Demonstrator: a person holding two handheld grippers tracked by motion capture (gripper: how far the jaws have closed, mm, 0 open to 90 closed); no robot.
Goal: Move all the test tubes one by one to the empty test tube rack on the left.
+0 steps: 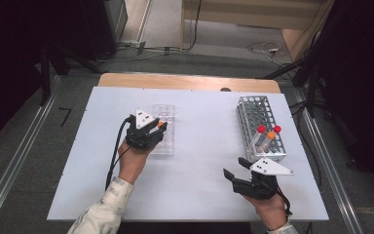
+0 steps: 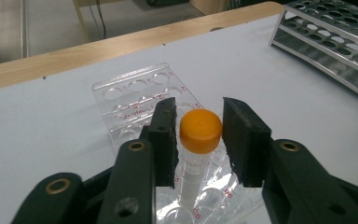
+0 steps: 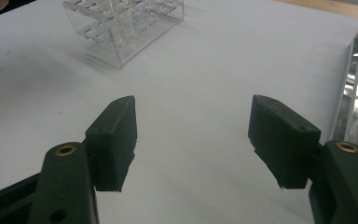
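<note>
Your left gripper (image 2: 199, 135) stands mid-frame over the clear rack (image 2: 135, 93), jaws spread with small gaps either side of the orange-capped tube (image 2: 200, 130) seated in it, while your right gripper (image 3: 193, 140) gapes empty at lower right

Table (image 1: 195, 195): white sheet over it, bare wooden edge at the far side.
Clear rack (image 1: 163, 129): left of centre, on the sheet.
Capped tube (image 2: 199, 140): upright in a well of the clear rack, between the jaws of the left gripper (image 1: 157, 127).
Metal rack (image 1: 260, 126): right side, well apart from the clear rack.
Three capped tubes (image 1: 269, 132): near end of the metal rack.
Right gripper (image 1: 233, 168): near side, just before the metal rack, over bare sheet.
</note>
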